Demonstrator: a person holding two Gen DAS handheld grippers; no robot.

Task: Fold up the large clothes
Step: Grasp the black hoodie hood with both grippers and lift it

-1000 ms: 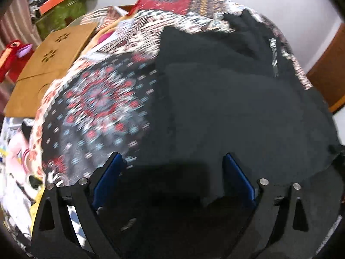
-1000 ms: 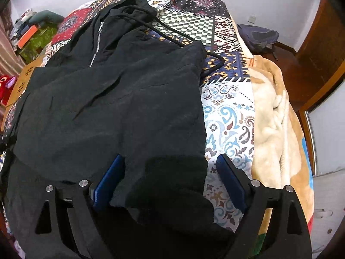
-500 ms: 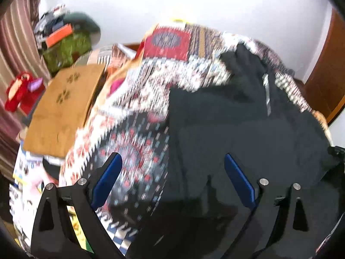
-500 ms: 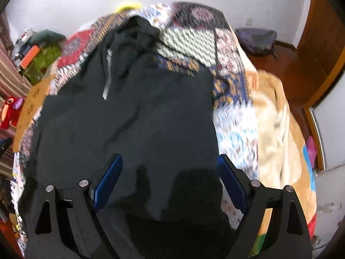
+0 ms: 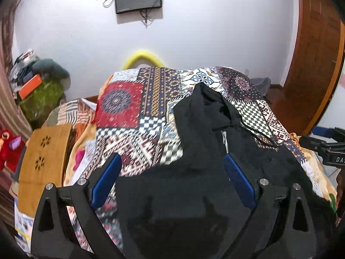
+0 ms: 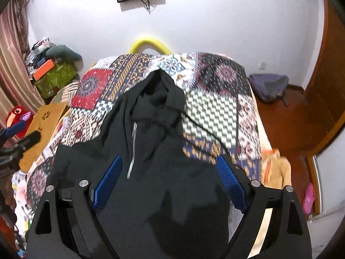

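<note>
I hold both claws, left [image 5: 171, 182] and right [image 6: 169, 180], wide and empty above hoodie [image 6: 151, 142], lining up a fold

A bed covered by a patchwork bedspread [image 6: 215, 116], with a black zip hoodie [image 6: 151, 151] lying flat across the bedspread's middle.

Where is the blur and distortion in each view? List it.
Left wrist view: patchwork bedspread smeared near the fingers, left edge blurred, wooden door bowed by the fisheye. Right wrist view: checkered patches beside the black hoodie smeared, zipper fairly sharp.
</note>
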